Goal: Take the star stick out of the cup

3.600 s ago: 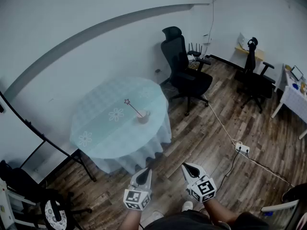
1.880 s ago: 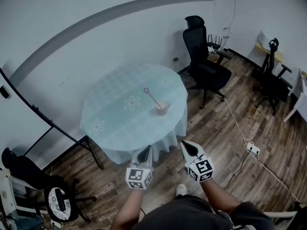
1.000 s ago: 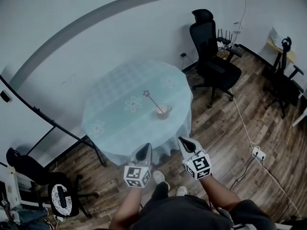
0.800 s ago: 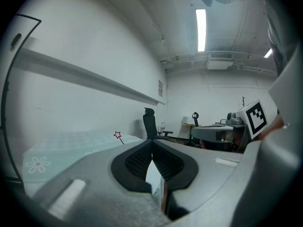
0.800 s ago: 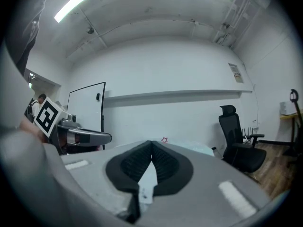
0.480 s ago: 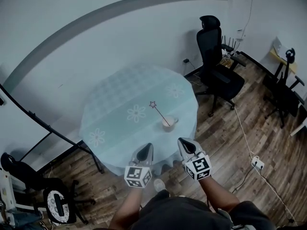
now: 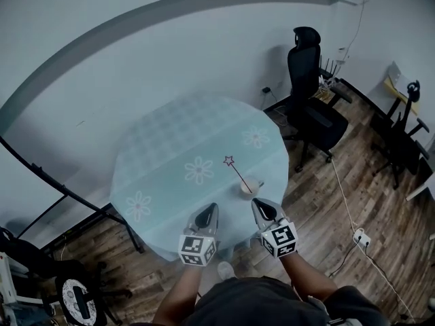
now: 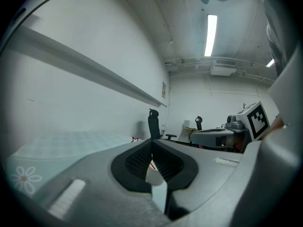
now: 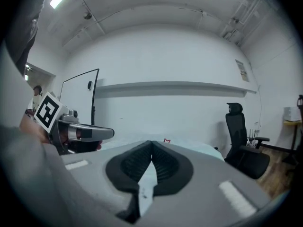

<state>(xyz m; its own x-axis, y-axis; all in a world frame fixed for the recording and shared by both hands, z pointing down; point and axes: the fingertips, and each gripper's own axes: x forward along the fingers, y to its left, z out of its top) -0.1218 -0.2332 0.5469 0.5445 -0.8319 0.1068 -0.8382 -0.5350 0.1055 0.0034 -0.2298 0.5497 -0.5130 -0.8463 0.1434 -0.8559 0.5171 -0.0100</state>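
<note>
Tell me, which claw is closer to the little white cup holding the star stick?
The right claw: it hovers just short of the small white cup, on the person's side. The left claw is farther off, to the cup's left.

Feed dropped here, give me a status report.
Grippers: left gripper and right gripper shut, empty. Task: star stick leaning in cup, untouched. Path clear.

One round table [image 7: 156, 148] bears one cup [image 7: 250, 188], one star stick [image 7: 238, 172] and three printed flowers [image 7: 199, 170]. Two grippers, the left gripper [image 7: 208, 211] and the right gripper [image 7: 261, 206], hover at its near edge. Two black office chairs stand to its right: a tall-backed chair [image 7: 309, 100] and a farther chair [image 7: 402, 136].
</note>
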